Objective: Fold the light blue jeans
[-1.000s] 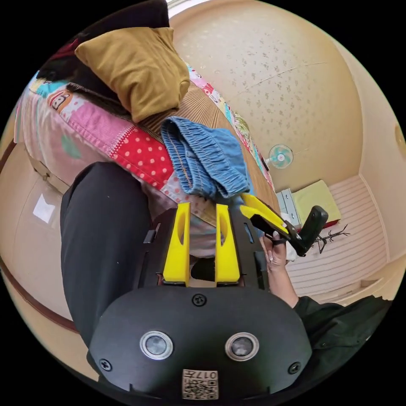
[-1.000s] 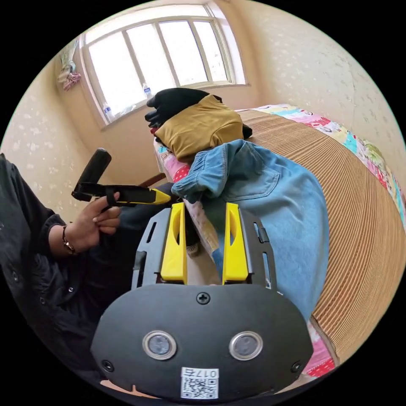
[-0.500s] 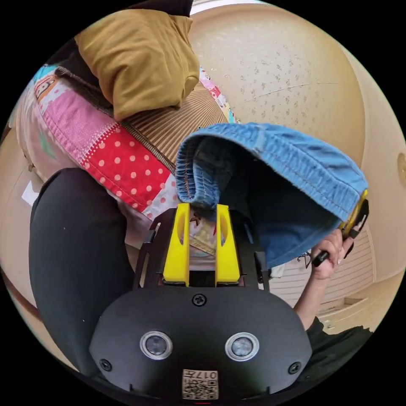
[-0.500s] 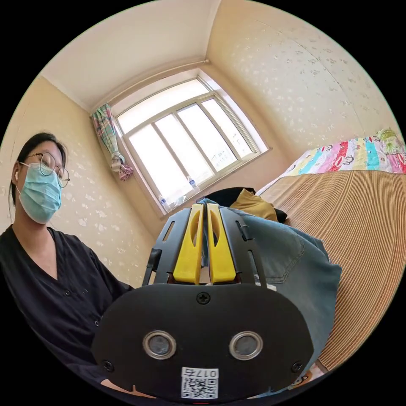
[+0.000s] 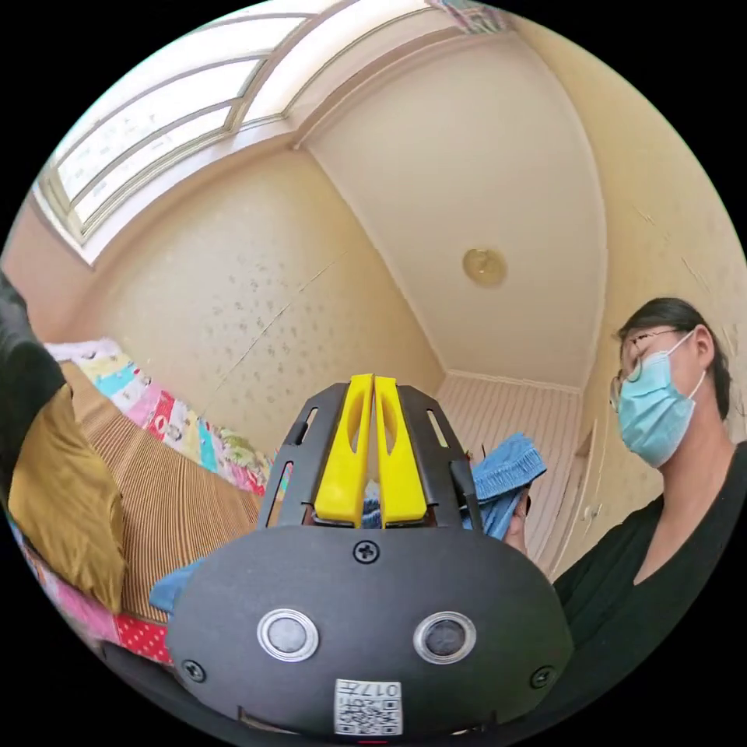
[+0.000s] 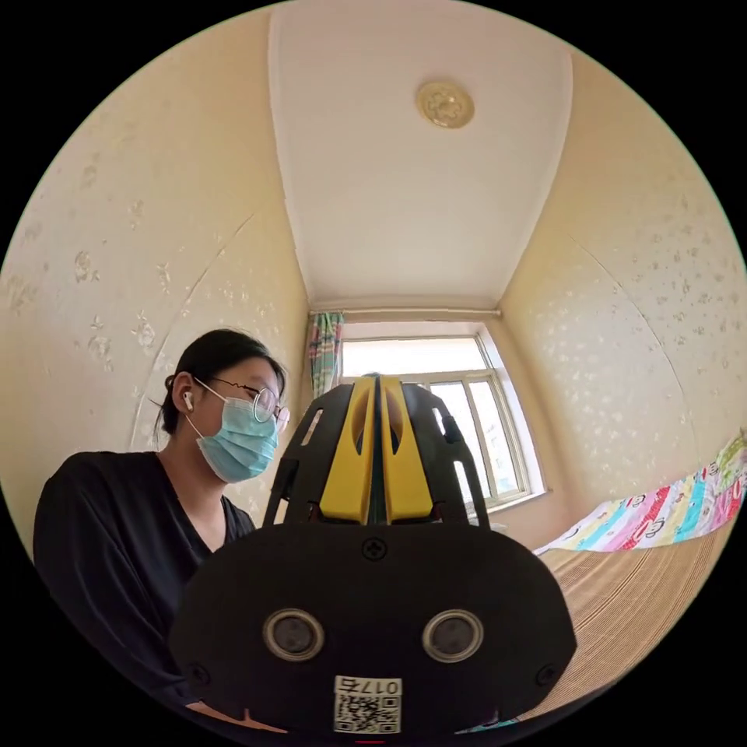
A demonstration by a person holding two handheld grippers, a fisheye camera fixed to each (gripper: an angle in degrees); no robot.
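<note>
Black garment point(image 5: 19, 366): far left in the left gripper view, piled at the bed's end.
Mustard cushion point(image 5: 58, 498): just under that dark pile, slumped on the bed.
Bed point(image 5: 183, 498): ribbed tan mat on top, patchwork quilt point(image 5: 175, 424) running along the wall side; the red polka-dot patch hangs at the near edge.
Window point(image 5: 148, 128): bright, up and to the left of the left gripper.
Left gripper point(image 5: 373, 385): pointing up toward the ceiling, yellow fingers point(image 5: 346, 459) pressed together, blue denim pinched at their base.
Light blue jeans point(image 5: 502, 478): lifted off the bed, a bunched elastic waistband showing just right of the left gripper, a small corner of denim peeking out low on its left side.
Person point(image 5: 669, 467): right of the jeans, black top, looking down toward the cloth.
Right gripper view, person point(image 6: 148, 513): at the left, beside the wall.
Right gripper point(image 6: 379, 385): centre, aimed up at the window point(image 6: 436, 420), fingers point(image 6: 405, 459) clenched with a thin dark sliver between them; I cannot tell what that sliver is.
Bed again point(image 6: 630, 591): lower right in the right gripper view, tan mat with the quilt point(image 6: 669, 510) along the wall.
</note>
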